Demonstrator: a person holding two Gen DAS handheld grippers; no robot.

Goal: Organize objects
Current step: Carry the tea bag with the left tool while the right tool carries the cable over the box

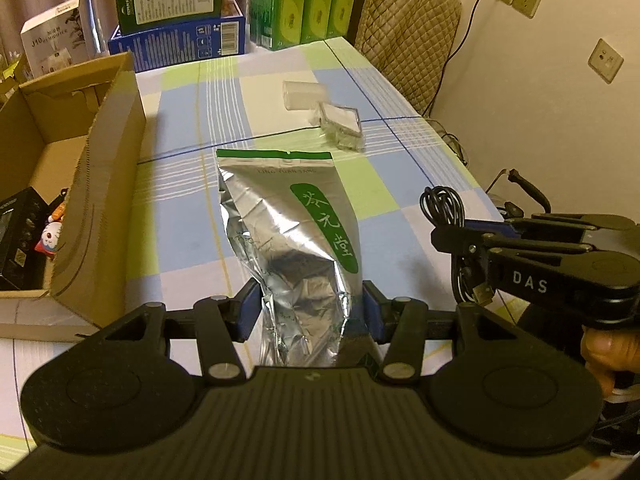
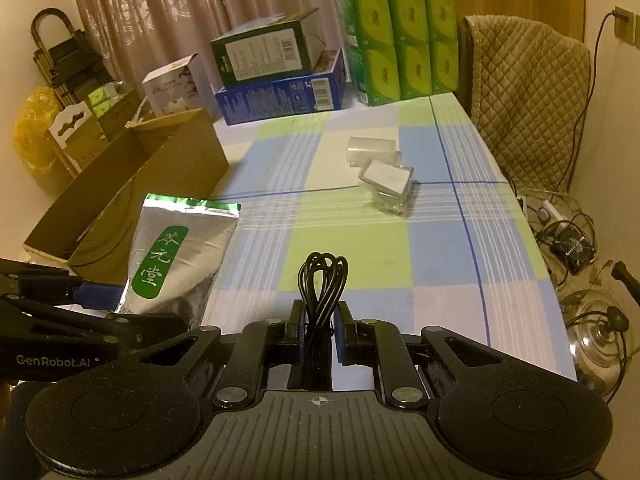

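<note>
There are two hand-held grippers: the left hand-held gripper (image 1: 306, 312) and the right hand-held gripper (image 2: 318, 330). There is one shiny silver bag (image 1: 288, 236) and one bundle of black cable (image 2: 322, 280). There are two small clear plastic boxes, a far one (image 2: 371, 151) and a near one (image 2: 387, 186). There is one open cardboard box (image 1: 100, 184). At the far end of the bench (image 2: 352, 248) are one blue box (image 2: 280, 94) and one dark green box (image 2: 266, 52) on top of it. There is one big green pack (image 2: 404, 44), and six packets show on its front. There is one white box (image 2: 172, 86).
</note>
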